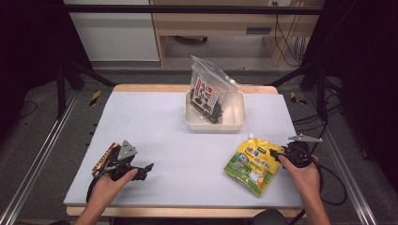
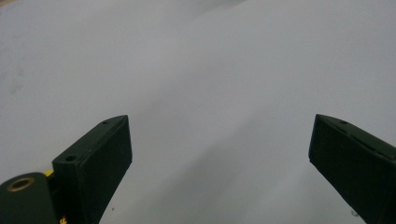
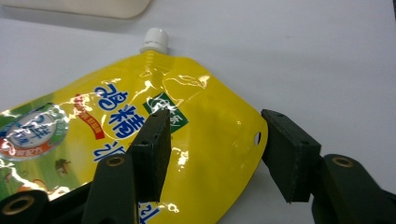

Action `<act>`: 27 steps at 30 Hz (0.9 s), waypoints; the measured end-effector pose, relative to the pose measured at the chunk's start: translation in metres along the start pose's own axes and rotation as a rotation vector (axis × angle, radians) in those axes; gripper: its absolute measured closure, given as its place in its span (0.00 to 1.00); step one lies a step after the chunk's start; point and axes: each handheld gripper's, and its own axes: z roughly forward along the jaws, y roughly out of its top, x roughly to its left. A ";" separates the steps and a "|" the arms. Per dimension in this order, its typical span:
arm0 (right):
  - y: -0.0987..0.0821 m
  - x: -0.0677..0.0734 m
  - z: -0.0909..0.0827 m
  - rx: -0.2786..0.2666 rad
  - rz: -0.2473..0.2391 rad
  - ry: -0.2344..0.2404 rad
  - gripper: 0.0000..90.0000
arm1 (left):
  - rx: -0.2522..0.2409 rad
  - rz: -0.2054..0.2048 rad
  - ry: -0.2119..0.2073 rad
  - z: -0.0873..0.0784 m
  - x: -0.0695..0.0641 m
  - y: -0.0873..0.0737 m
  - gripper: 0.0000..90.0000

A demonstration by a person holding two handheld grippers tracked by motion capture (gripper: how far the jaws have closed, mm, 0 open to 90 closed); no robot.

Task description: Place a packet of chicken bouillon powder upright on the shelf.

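A yellow spouted pouch with a white cap lies flat at the front right of the white table. My right gripper sits at its right edge. In the right gripper view the pouch has its upper right corner between the jaws of this gripper. One jaw stands over the printed face and the other just off the edge, with a gap still showing. My left gripper rests at the front left, open above bare table with nothing between its fingers.
A cream tray stands at the back middle of the table, its corner also in the right gripper view. A clear zip bag of dark snacks leans upright in it. Dark frame rails run along both sides.
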 end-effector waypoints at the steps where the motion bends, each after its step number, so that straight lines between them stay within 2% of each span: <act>1: 0.001 0.001 -0.001 -0.004 -0.004 0.004 0.51 | -0.003 -0.003 0.002 0.000 0.000 0.000 0.07; 5: 0.002 0.007 -0.003 -0.016 -0.007 0.024 0.56 | -0.003 -0.004 0.001 0.000 0.000 0.000 0.07; 12: 0.001 0.012 0.002 0.009 -0.014 0.020 0.61 | 0.003 0.002 -0.004 0.000 0.000 0.000 0.07; 13: 0.001 0.011 0.005 0.021 -0.013 0.008 0.65 | 0.004 0.002 -0.004 0.001 -0.001 0.000 0.07; 14: 0.001 0.011 0.005 0.021 -0.013 0.008 0.65 | 0.004 0.002 -0.004 0.001 -0.001 0.000 0.07; 18: 0.003 0.005 0.012 0.063 0.013 -0.046 0.84 | 0.003 0.003 -0.005 0.000 -0.001 0.001 0.07; 19: 0.003 0.005 0.012 0.063 0.013 -0.046 0.84 | 0.003 0.003 -0.005 0.000 -0.001 0.001 0.07; 20: 0.004 0.003 0.014 0.071 0.016 -0.059 0.92 | 0.003 0.003 -0.005 0.000 -0.001 0.001 0.07; 22: 0.006 0.003 0.014 0.076 0.030 -0.041 0.97 | 0.003 0.003 -0.006 0.000 -0.001 0.001 0.07; 27: 0.014 0.008 0.008 0.062 -0.007 -0.032 1.00 | -0.002 0.000 -0.002 -0.001 0.000 0.001 0.07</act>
